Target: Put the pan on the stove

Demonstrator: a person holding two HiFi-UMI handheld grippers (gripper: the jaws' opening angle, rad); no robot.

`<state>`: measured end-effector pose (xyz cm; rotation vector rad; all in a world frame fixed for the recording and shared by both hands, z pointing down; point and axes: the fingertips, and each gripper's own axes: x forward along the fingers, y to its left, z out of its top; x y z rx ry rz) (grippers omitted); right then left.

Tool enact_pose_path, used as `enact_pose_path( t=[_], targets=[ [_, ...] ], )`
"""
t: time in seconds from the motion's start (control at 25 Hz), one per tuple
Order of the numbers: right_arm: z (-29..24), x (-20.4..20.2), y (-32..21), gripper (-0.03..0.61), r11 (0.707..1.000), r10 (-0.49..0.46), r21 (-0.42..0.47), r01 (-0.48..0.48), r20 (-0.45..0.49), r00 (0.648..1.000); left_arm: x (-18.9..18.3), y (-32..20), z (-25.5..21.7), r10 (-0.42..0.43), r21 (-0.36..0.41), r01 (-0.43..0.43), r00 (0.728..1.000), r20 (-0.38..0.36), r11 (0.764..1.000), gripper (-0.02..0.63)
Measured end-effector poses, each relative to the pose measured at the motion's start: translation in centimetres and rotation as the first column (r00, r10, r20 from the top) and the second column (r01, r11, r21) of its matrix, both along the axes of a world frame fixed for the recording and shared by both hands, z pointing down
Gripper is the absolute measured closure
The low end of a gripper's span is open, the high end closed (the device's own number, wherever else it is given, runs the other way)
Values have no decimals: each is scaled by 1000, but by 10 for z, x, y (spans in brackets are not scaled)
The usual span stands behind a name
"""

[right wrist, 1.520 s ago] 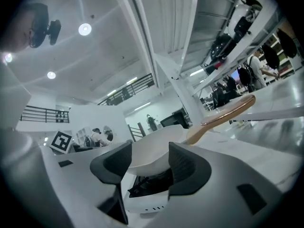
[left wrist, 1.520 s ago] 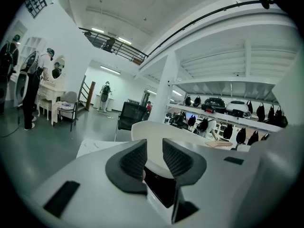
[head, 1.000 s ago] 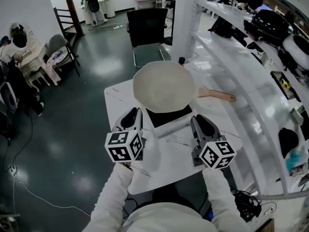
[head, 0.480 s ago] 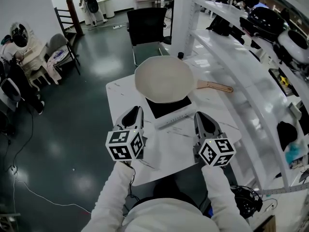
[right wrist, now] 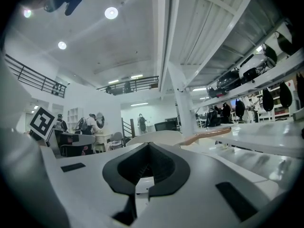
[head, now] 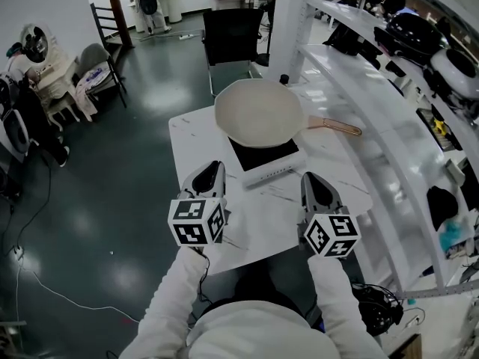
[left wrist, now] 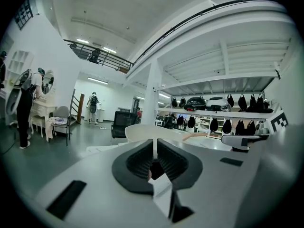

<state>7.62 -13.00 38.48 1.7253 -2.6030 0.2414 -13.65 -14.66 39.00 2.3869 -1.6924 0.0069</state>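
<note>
- Head view shows the pan [head: 260,112] already sitting on the stove [head: 271,172], toward the far edge of the counter [head: 258,217].
- It lies flat and upright, its bowl covering most of the stove's black top. It is wider than the top, so its rim overhangs at the far side. I judge that the placing is done.
- The handle [head: 337,126] sticks out toward the counter's right edge, clear of the heating area. That looks deliberate: it stays cool there and is easy for the right-hand tool to reach.
- The stove's white front strip faces the near edge, so its controls would be within reach of the person.
- The left gripper [head: 209,172] hovers over the near-left part of the counter, well apart from the pan. Its jaws have just been closing, and the left gripper view shows them together with nothing between.
- The right gripper [head: 313,182] hovers over the near-right part, also clear of pan and handle. The right gripper view shows its jaws together and empty.
- Both point roughly level toward the far edge, flanking the stove's front without touching it. This reads as a resting pose after letting go, not a reach.
- The pan's bowl looks empty, with no lid.
- What could go wrong seems slight: the handle reaches toward the right edge, and a knock there could turn the pan.
</note>
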Motion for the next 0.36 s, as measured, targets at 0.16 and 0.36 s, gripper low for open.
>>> enact_pose_path(
  t=[0.16,0.36],
  targets=[
    [5,-2,9,552,1000,7,-13,-7,-11,1000,0,9,4,6,-6,-6,1000,-11,1000,574],
    [13,-5,17,552,1000,11,-27,-11,-16,1000,-2,15,9,9,-15,-9,1000,-14,1000,574]
  ],
)
